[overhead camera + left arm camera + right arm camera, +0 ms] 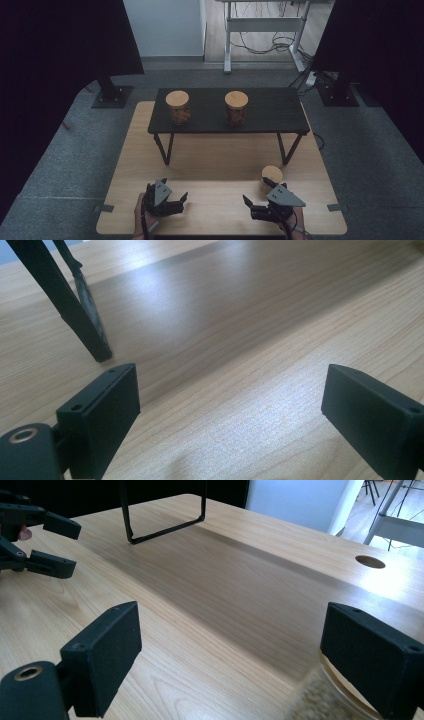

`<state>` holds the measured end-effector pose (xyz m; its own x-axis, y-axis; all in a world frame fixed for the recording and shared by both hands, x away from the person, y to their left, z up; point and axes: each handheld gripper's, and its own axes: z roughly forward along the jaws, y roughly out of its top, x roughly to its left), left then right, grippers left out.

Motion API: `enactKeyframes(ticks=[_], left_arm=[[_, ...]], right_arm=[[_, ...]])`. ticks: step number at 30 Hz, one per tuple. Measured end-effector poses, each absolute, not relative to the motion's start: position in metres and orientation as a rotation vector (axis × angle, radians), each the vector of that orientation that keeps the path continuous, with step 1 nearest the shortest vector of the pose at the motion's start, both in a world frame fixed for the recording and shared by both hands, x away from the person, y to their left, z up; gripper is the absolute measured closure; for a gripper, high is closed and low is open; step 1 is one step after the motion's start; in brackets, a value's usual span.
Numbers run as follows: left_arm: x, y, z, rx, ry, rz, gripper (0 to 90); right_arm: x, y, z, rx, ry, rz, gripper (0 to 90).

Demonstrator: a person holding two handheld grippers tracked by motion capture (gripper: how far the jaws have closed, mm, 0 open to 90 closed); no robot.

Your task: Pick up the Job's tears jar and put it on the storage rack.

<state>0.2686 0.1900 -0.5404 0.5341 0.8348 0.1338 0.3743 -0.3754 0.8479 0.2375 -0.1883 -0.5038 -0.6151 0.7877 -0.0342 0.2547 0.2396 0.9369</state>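
Looks like the reach-in stage: the right gripper sits near the front edge of the counter, its jaws apart with nothing clamped, and the nearest jar, w/ a round wooden lid, stands just beside it on the far-right side. In the right gripper view that jar pokes in at the bottom right, blurred, tucked behind the right-hand jaw rather than between the two, so I'd judge no grasp has begun. Next move, as I read it: swing the gripper toward the jar, centre it between the jaws, then close on the glass body below the lid; the opening looks wide enough, but I can't be sure. The left gripper rests at the near left, jaws apart too, nothing but bare wood between them, and it shows again far left in the right gripper view. Two more lidded jars, left one and right one, stand well apart on the low black shelf at the far side. Hard to make out: the near jar's contents are a grainy blur, its base is cut off by the frame edge, and part of it hides behind the gripper from above. The shelf jars hold something brownish, too small to name.
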Motion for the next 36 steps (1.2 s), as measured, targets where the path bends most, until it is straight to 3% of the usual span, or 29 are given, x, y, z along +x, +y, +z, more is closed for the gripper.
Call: enactKeyframes(ticks=[36], left_arm=[[0.27, 0.189, -0.541, 1.979, 0.976, 0.733, 8.1]], right_arm=[[0.242, -0.249, -0.524, 1.046, 2.046, 1.316, 9.6]])
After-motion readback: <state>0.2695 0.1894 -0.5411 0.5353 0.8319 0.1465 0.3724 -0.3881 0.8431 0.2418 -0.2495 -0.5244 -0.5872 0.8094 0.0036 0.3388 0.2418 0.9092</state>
